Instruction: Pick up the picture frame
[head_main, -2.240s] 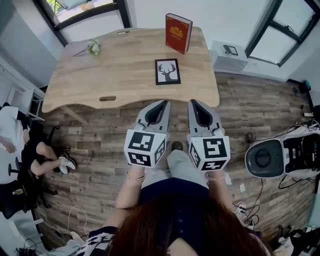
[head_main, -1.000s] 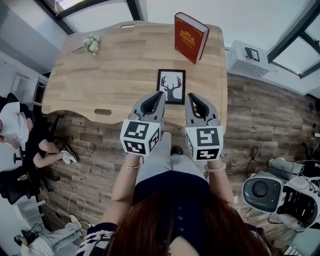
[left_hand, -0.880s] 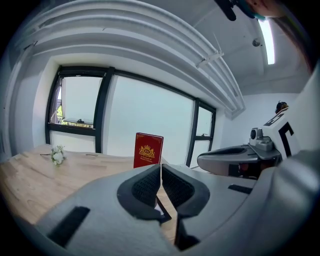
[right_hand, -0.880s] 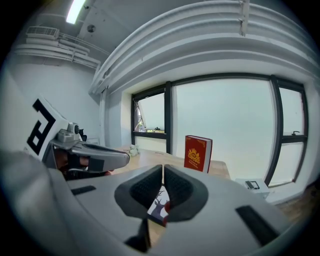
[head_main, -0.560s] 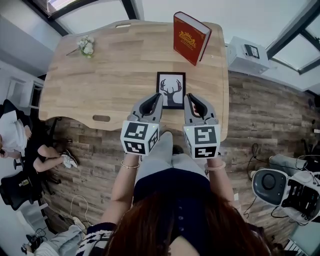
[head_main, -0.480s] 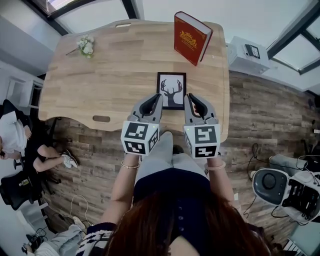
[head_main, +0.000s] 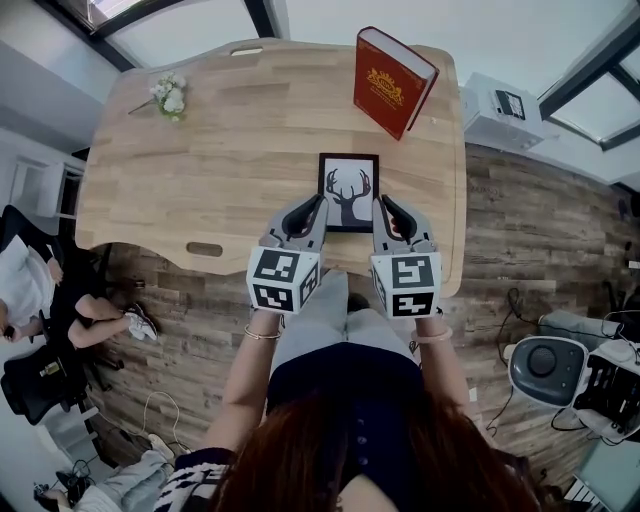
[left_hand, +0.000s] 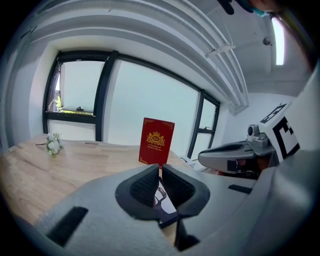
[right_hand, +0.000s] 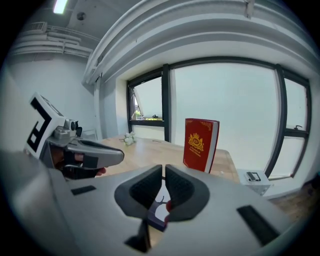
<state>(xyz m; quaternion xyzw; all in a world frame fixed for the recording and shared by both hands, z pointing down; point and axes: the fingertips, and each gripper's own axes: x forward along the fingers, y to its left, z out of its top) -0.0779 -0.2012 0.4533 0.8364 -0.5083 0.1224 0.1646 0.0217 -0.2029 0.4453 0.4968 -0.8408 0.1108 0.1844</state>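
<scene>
The picture frame (head_main: 349, 192) lies flat by the table's (head_main: 200, 150) near edge, toward its right corner. The left gripper (head_main: 316, 204) and right gripper (head_main: 383, 206) flank it, jaws closed on nothing. Best to open both first, then pinch opposite sides evenly.

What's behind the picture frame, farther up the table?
A red book stands upright behind the frame, apart from it, near the far edge of the table. The strip of table right behind the book is covered by it.

picture frame (head_main: 348, 191) | black border, deer-antler print | flat on wooden table, near edge
</scene>
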